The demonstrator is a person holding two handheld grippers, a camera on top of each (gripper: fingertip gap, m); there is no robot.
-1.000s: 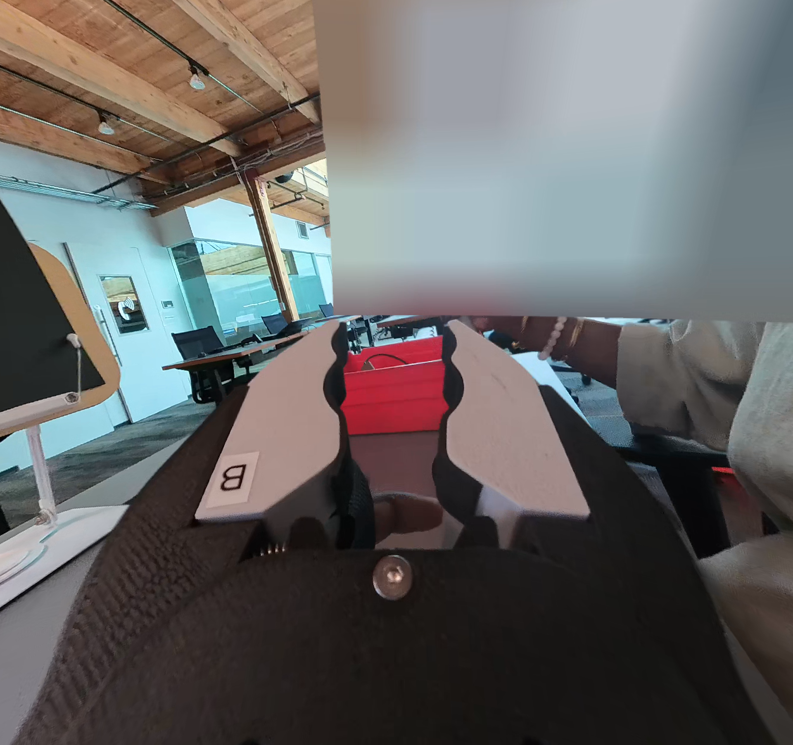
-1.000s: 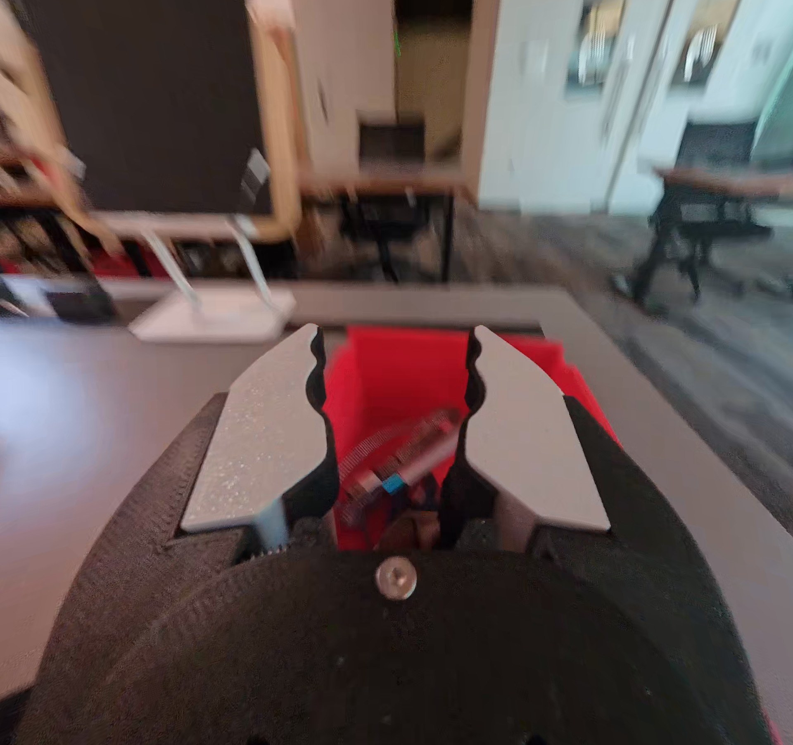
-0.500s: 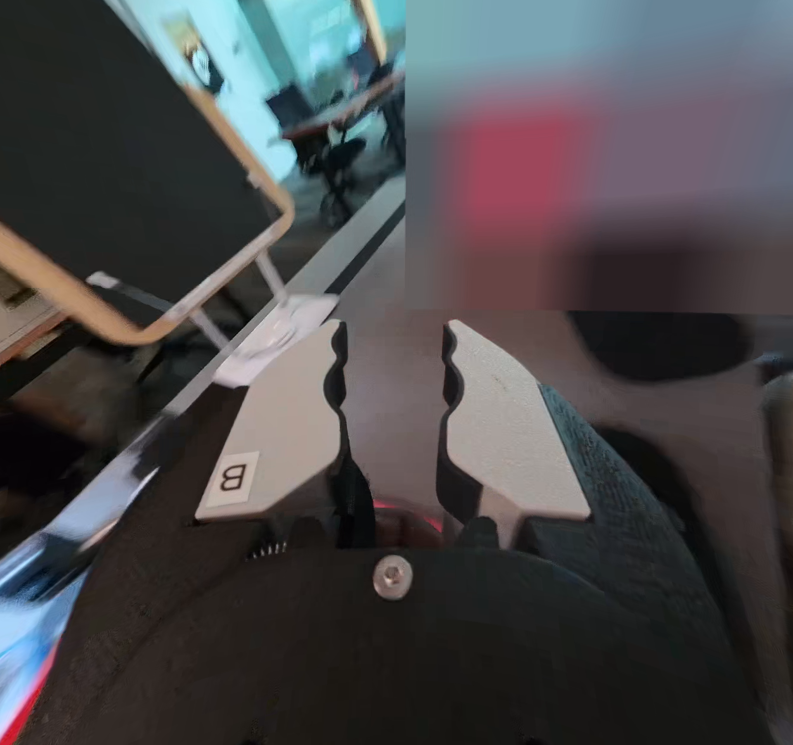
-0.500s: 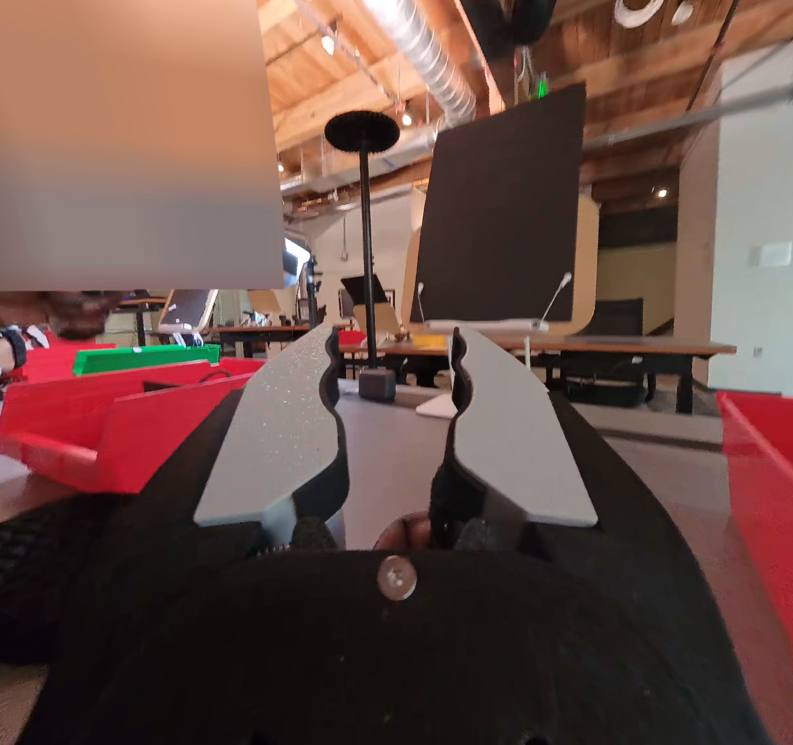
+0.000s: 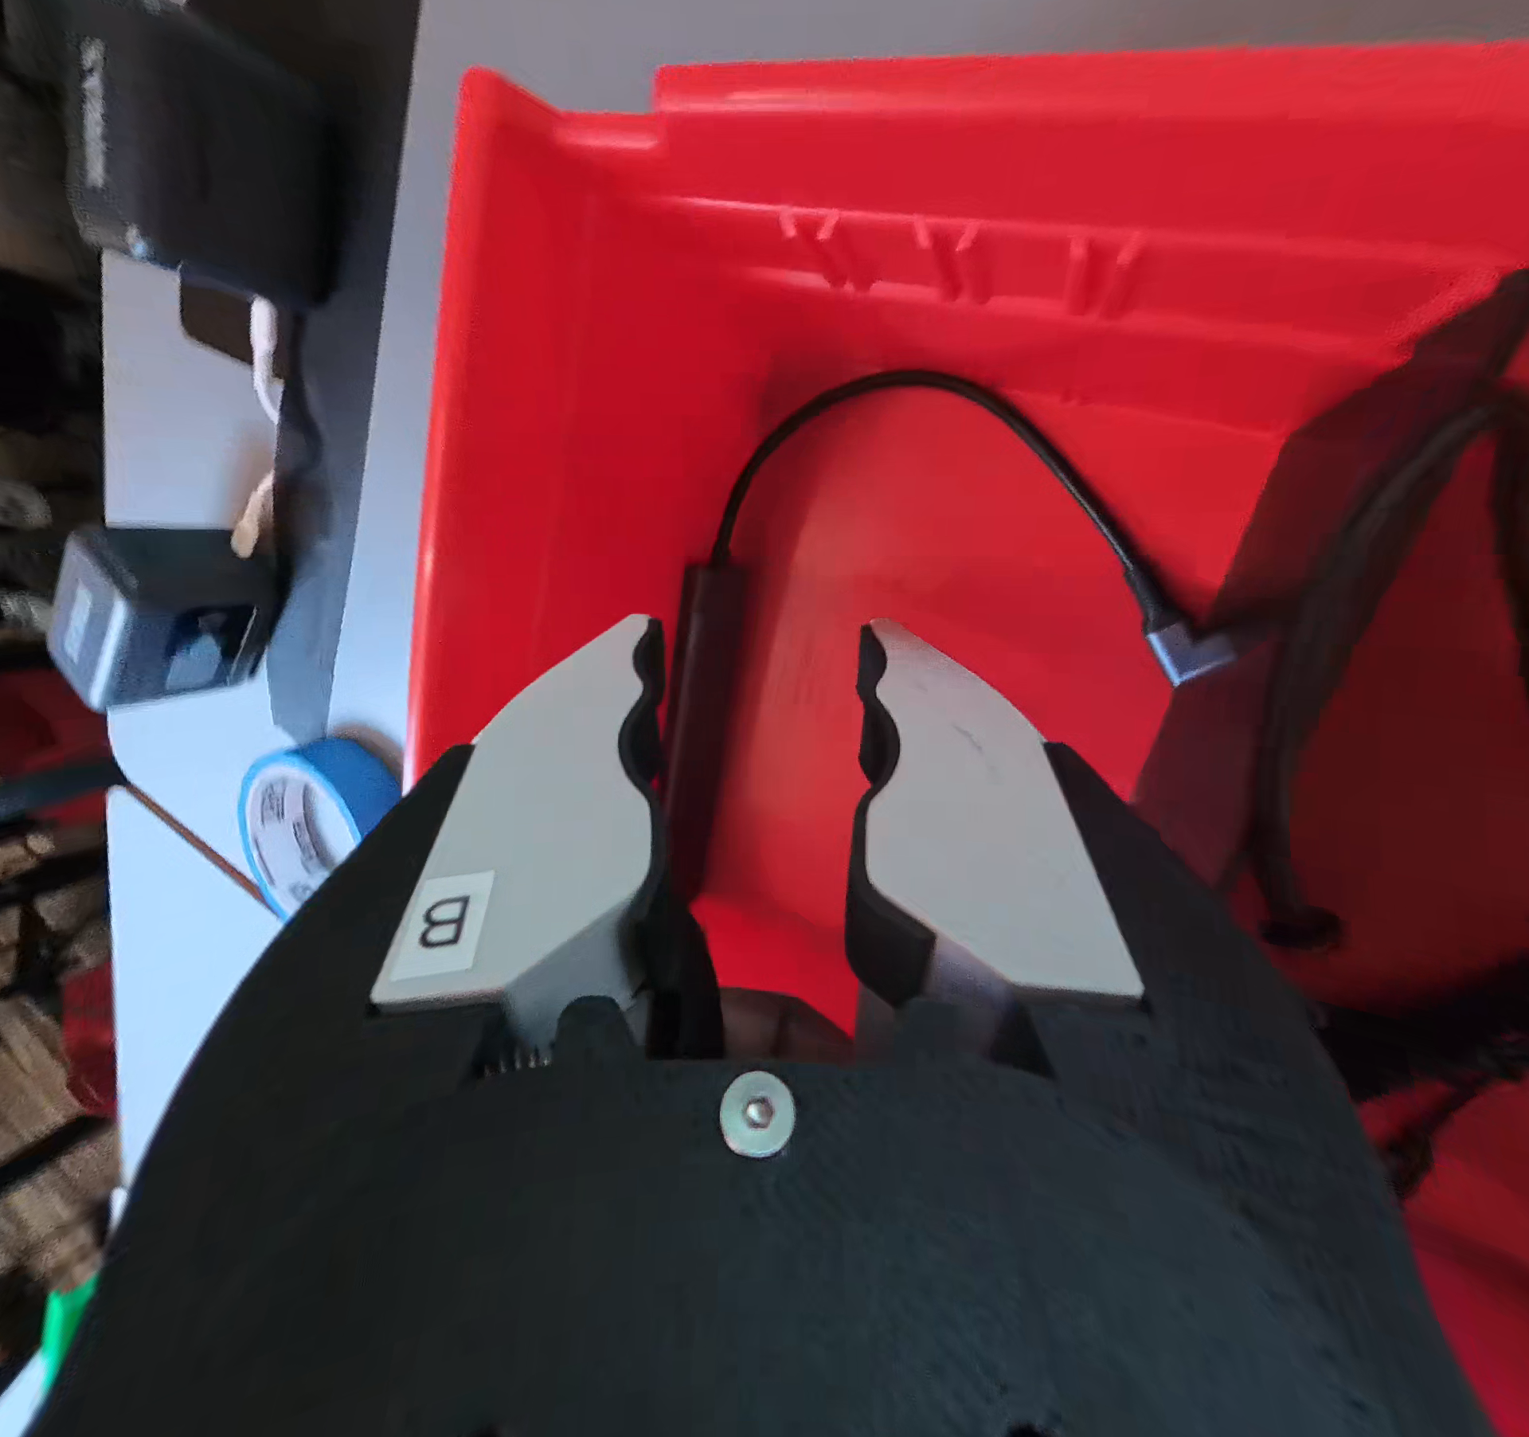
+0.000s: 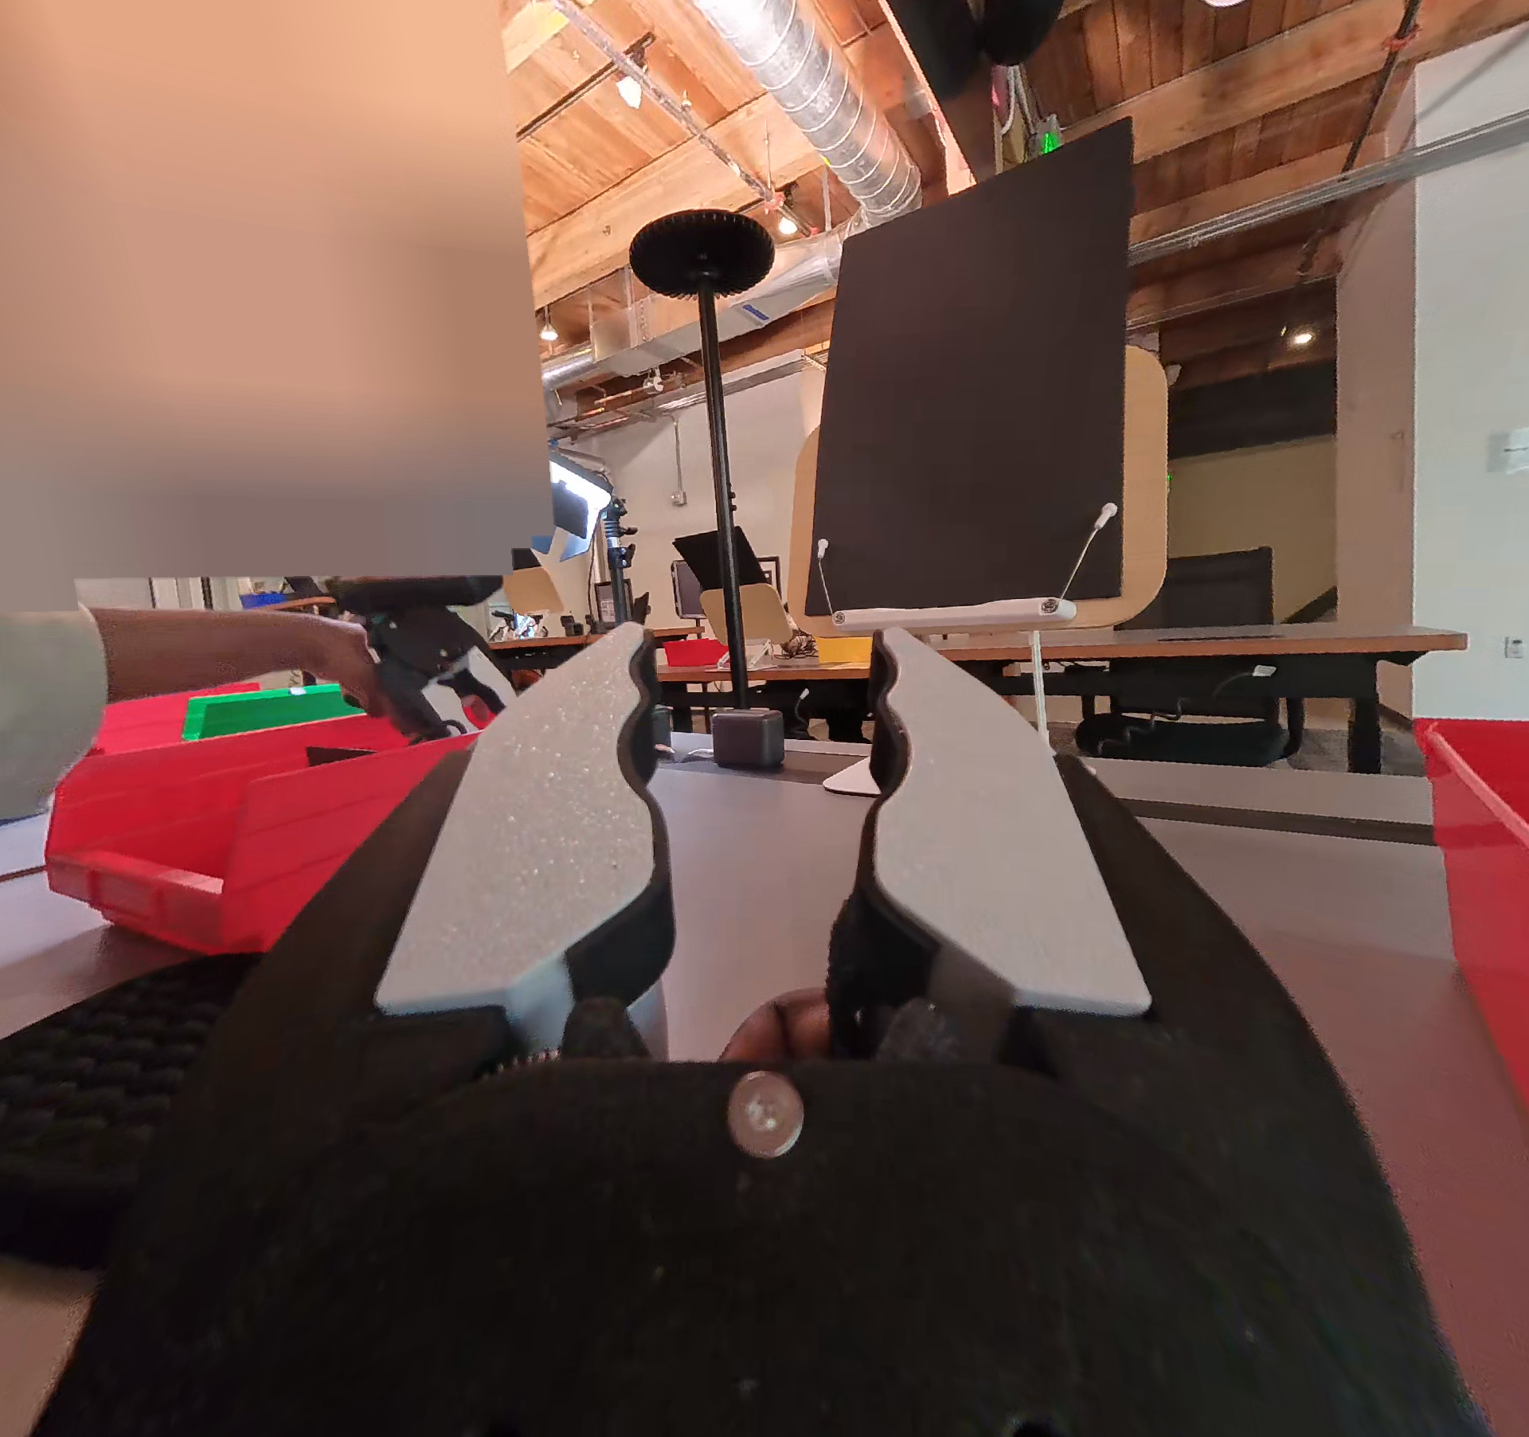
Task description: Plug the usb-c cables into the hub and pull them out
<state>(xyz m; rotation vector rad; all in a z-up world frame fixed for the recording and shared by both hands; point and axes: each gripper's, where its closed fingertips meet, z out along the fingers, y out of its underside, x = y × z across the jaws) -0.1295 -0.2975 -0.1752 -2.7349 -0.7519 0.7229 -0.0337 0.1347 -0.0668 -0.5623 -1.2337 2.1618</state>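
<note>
Now left claw (image 5: pixel 759 636) gapes over hub (image 5: pixel 691 702)

Glossy plastic red bin (image 5: pixel 579 338) — smooth

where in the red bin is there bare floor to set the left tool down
Bare floor lies inside the arch of the hub's black cable, between the hub and the grey plug, right ahead of the open left tool. The red bin is crowded on the right, under the dark pouch and its cords.
</note>
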